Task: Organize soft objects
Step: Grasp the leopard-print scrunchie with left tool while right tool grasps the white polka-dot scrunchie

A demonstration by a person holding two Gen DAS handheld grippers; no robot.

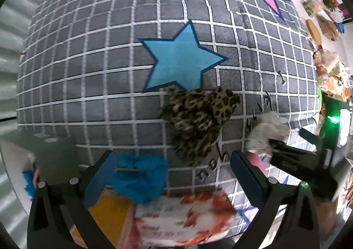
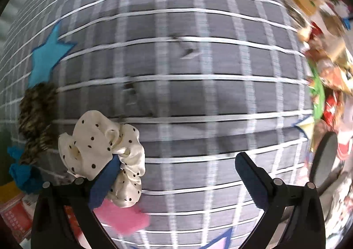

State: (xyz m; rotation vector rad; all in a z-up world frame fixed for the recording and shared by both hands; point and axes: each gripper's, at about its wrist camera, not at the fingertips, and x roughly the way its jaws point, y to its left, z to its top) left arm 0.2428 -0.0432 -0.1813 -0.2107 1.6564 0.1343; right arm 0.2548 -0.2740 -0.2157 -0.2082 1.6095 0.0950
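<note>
On the grey grid rug (image 1: 99, 72) lies a leopard-print scrunchie (image 1: 198, 121), just below a blue star. A blue scrunchie (image 1: 141, 176) rests against the left finger of my left gripper (image 1: 174, 180), which is open with nothing between its fingers. A white polka-dot scrunchie (image 2: 101, 152) hangs around the left finger of my right gripper (image 2: 174, 180), whose jaws stand wide apart. In the left wrist view this white scrunchie (image 1: 269, 130) sits at the right, blurred. The leopard scrunchie (image 2: 35, 116) and blue scrunchie (image 2: 19, 174) lie at the right wrist view's left edge.
A floral packet (image 1: 183, 220) and a yellow item (image 1: 110, 216) lie under the left gripper. A pink soft piece (image 2: 123, 218) sits below the white scrunchie. Cluttered packages (image 2: 326, 86) and a dark round disc (image 2: 324, 156) line the rug's right edge.
</note>
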